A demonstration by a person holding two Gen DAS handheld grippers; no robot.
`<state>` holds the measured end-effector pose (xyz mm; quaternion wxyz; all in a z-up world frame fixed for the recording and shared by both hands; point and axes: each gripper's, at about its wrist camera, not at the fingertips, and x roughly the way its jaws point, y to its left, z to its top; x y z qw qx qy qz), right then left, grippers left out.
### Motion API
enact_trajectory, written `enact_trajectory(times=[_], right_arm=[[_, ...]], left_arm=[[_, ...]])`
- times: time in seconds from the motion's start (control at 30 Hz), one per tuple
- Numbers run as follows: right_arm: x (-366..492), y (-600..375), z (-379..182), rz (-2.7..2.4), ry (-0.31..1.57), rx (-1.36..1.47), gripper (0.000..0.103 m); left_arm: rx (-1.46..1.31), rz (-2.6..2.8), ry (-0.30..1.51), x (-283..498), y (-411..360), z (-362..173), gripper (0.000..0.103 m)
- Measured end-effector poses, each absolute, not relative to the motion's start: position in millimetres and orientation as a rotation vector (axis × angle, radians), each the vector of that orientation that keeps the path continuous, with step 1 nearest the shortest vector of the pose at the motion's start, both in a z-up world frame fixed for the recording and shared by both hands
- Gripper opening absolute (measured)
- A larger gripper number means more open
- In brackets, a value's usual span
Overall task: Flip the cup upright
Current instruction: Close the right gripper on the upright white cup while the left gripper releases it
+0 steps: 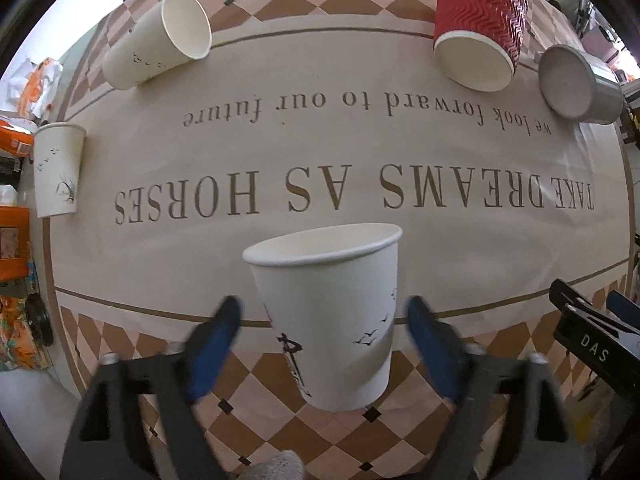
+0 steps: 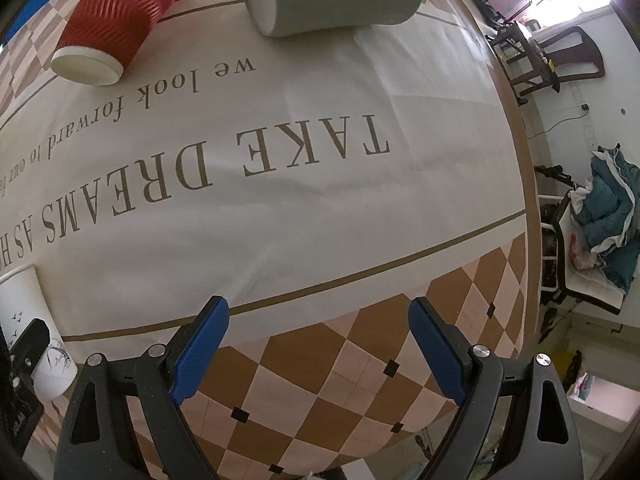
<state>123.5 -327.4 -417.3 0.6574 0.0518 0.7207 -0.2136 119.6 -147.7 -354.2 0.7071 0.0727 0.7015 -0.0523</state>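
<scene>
A white paper cup with bird print (image 1: 332,312) stands upright, mouth up, on the tablecloth between the blue fingers of my left gripper (image 1: 324,328). The jaws are open, with gaps on both sides of the cup. The same cup shows at the left edge of the right wrist view (image 2: 32,320). My right gripper (image 2: 318,344) is open and empty over the checkered border. A white cup (image 1: 160,40), a red ribbed cup (image 1: 480,28) and a grey cup (image 1: 580,84) lie on their sides at the far side.
Another white cup (image 1: 58,168) stands upright at the left. The round table (image 1: 320,152) carries a printed cloth. Clutter lies beyond the left edge. Chairs (image 2: 552,60) and a heap of blue cloth (image 2: 612,196) stand off the right edge.
</scene>
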Motion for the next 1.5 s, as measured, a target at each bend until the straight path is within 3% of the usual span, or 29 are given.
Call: enact_trajectory(times=[0.13,0.2,0.77,1.07,1.33,1.5], right_arm=[[121,-327,-415,-0.477,1.626,0.123,0.092],[120,-327,-413,-0.476,1.623,0.126,0.092],[122,-298,-381,-0.214,1.573,0.26,0.093],[139,-217,-351,-0.05,1.572,0.204,0.093],[153,-180,-359,-0.042,1.596,0.176,0.093],[166,-166,-373,-0.042,1.624,0.182,0.085]], left_arm=[[0.154,-0.115,1.524,115,-144,-347,0.095],[0.153,-0.105,1.499,115,-144,-341,0.103],[0.06,0.091,1.307,100,-51,-255,0.103],[0.092,0.163,1.45,100,-12,-304,0.103],[0.123,0.097,1.5,101,-5,-337,0.103],[0.143,0.065,1.517,103,-3,-346,0.103]])
